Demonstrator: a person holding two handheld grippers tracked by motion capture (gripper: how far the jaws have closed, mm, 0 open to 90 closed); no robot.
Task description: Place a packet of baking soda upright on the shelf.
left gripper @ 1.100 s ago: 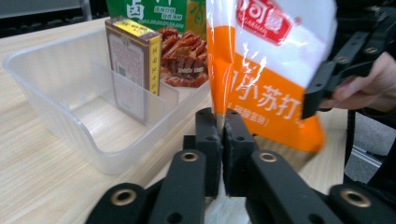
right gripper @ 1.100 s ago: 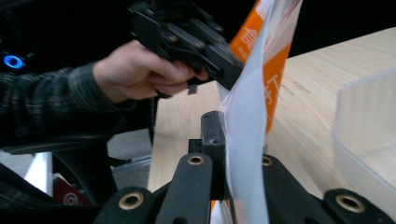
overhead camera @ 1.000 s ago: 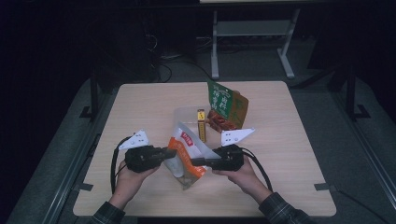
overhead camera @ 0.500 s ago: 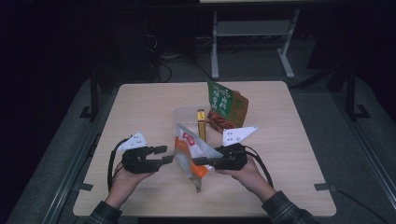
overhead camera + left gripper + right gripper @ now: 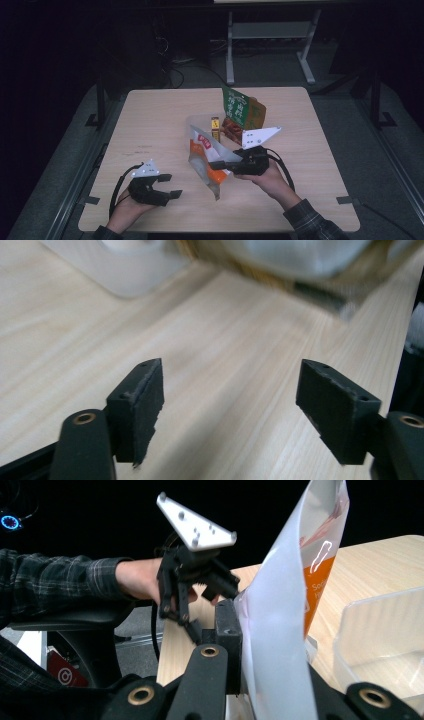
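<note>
An orange-and-white plastic bag (image 5: 204,159) hangs tilted over the middle of the table, and my right gripper (image 5: 214,164) is shut on its right edge. In the right gripper view the bag (image 5: 280,630) rises between the black jaws of that gripper (image 5: 241,640). My left gripper (image 5: 171,185) is low at the table's near left, apart from the bag. Its jaws have just been opening and stand wide with nothing between them. In the left gripper view bare wood lies between the pads of that gripper (image 5: 230,415), with the bag (image 5: 300,260) blurred at the top.
A clear plastic container (image 5: 199,124) holding a yellow packet (image 5: 215,128) stands behind the bag. A green snack bag (image 5: 241,111) stands upright to its right. The table edge (image 5: 220,230) runs just in front of both hands.
The left gripper has let go of the bag, opened wide and dropped back toward the near left of the table. The right gripper has lifted the bag a little.
</note>
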